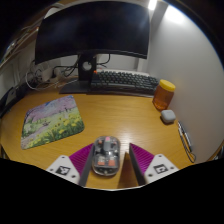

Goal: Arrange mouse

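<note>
Mouse: your nearest thing is the grey mouse (106,156), lying lengthwise between the fingers on the wooden worktop (120,115), its front toward the monitor.
Gripper: your gripper (106,160) has a finger at each side of the mouse; the magenta pads (81,158) sit right against its flanks, with no gap that you can see, so it reads as clamped on the mouse.
Finger bodies: you see white blocks with dark marks outside each pad, low at either side of the mouse.
Mat: a mouse mat (53,120) printed in purple, green and pale tones lies ahead of the left finger, well apart from the mouse, one corner pointing toward the fingers.
Keyboard: a dark keyboard (123,81) lies across the far part of the worktop, beyond the mat and the mouse.
Monitor: a black screen (93,31), switched off, stands on its foot behind the keyboard.
Bottle: an orange bottle (164,94) stands upright to the right of the keyboard.
Small grey thing: a rounded grey object (168,116) sits just nearer you than the bottle; you cannot tell what it is.
Pen: a thin dark stick, perhaps a pen (186,138), lies near the worktop's right edge.
Cables: tangled cables (45,74) lie at the left, beside the monitor's foot.
</note>
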`<state>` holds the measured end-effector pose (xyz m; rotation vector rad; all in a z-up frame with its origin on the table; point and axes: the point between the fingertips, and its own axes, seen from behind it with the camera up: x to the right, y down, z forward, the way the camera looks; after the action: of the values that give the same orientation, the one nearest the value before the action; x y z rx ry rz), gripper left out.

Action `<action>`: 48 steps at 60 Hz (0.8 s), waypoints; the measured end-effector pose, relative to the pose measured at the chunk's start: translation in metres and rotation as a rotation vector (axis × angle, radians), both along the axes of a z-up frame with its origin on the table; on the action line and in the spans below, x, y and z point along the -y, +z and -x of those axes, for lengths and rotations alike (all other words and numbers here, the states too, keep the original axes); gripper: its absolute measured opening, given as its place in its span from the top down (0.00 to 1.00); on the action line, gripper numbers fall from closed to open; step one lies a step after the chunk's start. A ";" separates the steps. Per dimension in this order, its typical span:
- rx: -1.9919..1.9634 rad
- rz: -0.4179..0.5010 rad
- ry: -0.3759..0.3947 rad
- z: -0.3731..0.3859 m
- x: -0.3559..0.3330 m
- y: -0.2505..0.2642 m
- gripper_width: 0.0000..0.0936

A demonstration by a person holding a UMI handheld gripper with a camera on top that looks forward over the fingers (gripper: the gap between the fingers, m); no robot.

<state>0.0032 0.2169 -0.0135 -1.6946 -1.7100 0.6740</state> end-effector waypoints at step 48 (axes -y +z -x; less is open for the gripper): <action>-0.086 0.131 0.074 0.097 0.187 0.104 0.63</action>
<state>-0.0938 0.0300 0.0908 -1.6704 -1.7071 0.8979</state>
